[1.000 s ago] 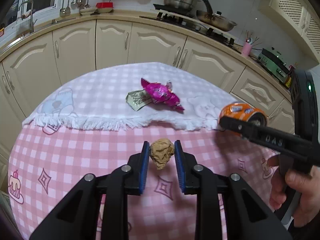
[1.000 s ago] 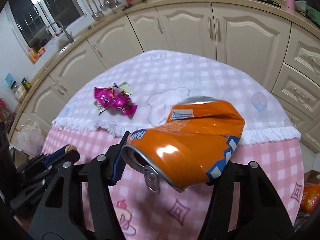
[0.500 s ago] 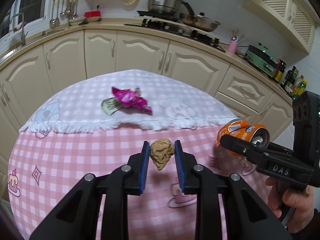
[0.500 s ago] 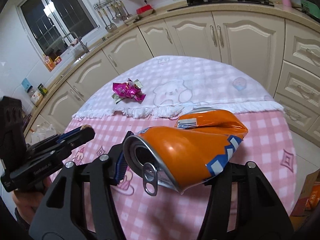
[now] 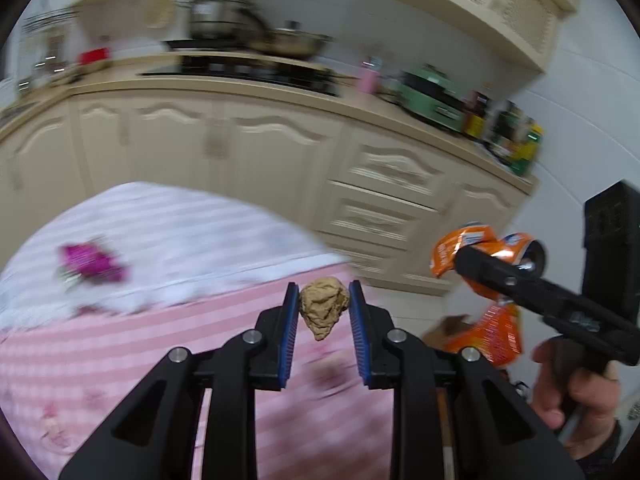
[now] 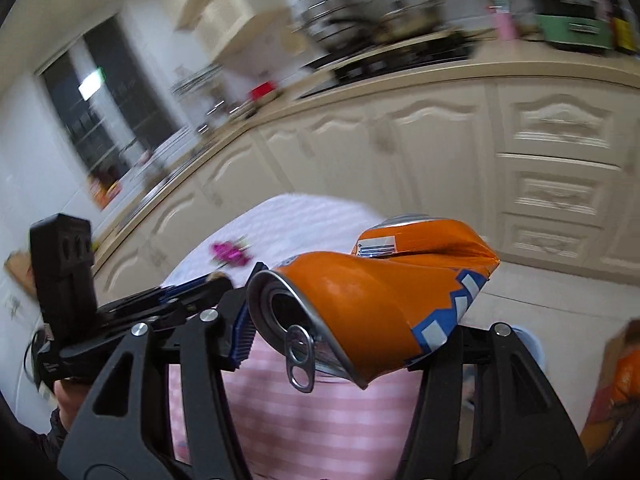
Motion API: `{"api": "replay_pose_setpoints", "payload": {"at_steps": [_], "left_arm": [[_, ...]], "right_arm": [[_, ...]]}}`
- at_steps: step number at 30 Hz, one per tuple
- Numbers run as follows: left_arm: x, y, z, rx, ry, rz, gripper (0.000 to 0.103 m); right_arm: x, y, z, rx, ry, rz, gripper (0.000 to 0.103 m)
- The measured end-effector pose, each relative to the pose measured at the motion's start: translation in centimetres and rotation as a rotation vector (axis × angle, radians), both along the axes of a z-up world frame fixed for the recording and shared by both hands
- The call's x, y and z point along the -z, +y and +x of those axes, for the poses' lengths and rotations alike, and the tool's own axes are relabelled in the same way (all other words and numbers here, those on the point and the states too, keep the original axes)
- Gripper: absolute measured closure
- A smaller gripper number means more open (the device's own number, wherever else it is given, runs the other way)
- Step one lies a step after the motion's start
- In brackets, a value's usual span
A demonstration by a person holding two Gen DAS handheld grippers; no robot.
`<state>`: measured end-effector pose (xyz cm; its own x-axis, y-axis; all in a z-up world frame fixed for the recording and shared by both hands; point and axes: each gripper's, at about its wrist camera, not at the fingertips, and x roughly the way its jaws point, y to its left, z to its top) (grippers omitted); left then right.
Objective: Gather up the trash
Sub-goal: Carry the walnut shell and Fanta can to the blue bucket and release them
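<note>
**Both grippers carry trash above the table's edge**

Left wrist view: The left gripper (image 5: 323,308) has its jaws clamped on a crumpled brown paper wad (image 5: 322,311), which sits between the blue ribbed pads (image 5: 289,330) near their tips and hangs a little below them. The wad is creased and lumpy, tapering to a point at the bottom. Beneath it lies the pink checked tablecloth (image 5: 120,344), blurred, with a white cloth (image 5: 180,232) spread over the far part of the table. On the white cloth at the left lies a magenta wrapper (image 5: 90,264), too smeared to read. At the right, the right gripper (image 5: 496,266) holds a crushed orange can (image 5: 472,248) beyond the table's edge, in front of the cream cabinets (image 5: 380,200). Below it sits something orange and shiny (image 5: 492,336); what it is cannot be told. A hand (image 5: 576,392) grips the handle. No writing is legible.

Right wrist view: The jaws of the right gripper (image 6: 348,320) are clamped on the orange can (image 6: 372,304), which lies sideways across them, its open mouth and pull tab (image 6: 298,360) facing the camera. The can is dented deeply in the middle, with blue-and-white zigzag markings and a small white label patch near the top; the print is unreadable. The left gripper (image 6: 200,282) shows at the left, over the table, and the magenta wrapper (image 6: 230,254) lies on the white cloth (image 6: 304,224) behind.
</note>
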<state>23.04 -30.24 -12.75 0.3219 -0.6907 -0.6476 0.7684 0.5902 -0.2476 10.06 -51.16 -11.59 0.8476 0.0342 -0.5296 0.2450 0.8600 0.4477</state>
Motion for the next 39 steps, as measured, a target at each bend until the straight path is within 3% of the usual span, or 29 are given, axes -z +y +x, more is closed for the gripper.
{"api": "replay_pose_setpoints", "payload": {"at_steps": [4,6,9,14,19,21,22,23,25,29,39], "left_arm": [[1.3,-8.2,-1.5,0.121,0.049,0.05,0.079],[3.3,-12.5,-1.5,0.17,0.125,0.096,0.079],[6.3,-17.3,-1.8,0.21,0.169,0.18,0.079],[12.9,-24.4,-1.7,0.22,0.222,0.353,0.079],[17.9,-28.2,-1.1,0.222,0.293,0.462,0.078],[19.2,-29.2,-0.6,0.218,0.317,0.498,0.078],[19.8,-30.0,-0.3,0.222,0.332,0.519,0.069],[20.2,-30.3,-0.1,0.221,0.342,0.53,0.051],[20.5,-30.7,0.3,0.203,0.34,0.541,0.03],[20.5,-31.0,0.4,0.194,0.295,0.567,0.012],[17.6,-29.4,-0.5,0.157,0.235,0.513,0.005]], "right_arm": [[3.6,-6.3,-3.0,0.148,0.071,0.078,0.05],[7.0,-9.3,-3.9,0.21,0.126,0.147,0.05],[12.6,-12.2,-4.2,0.261,0.216,0.25,0.05],[21.5,-15.3,-3.1,0.291,0.334,0.416,0.05],[26.5,-17.1,-1.7,0.305,0.399,0.494,0.048],[28.1,-17.9,-1.2,0.313,0.42,0.52,0.028],[28.6,-18.1,-1.0,0.319,0.427,0.525,0.015],[29.1,-18.3,-1.0,0.328,0.435,0.53,0.012],[29.6,-18.5,-1.4,0.345,0.444,0.536,0.009],[30.2,-18.8,-1.9,0.384,0.466,0.526,0.006],[28.5,-18.4,-3.5,0.413,0.474,0.481,0.006]]}}
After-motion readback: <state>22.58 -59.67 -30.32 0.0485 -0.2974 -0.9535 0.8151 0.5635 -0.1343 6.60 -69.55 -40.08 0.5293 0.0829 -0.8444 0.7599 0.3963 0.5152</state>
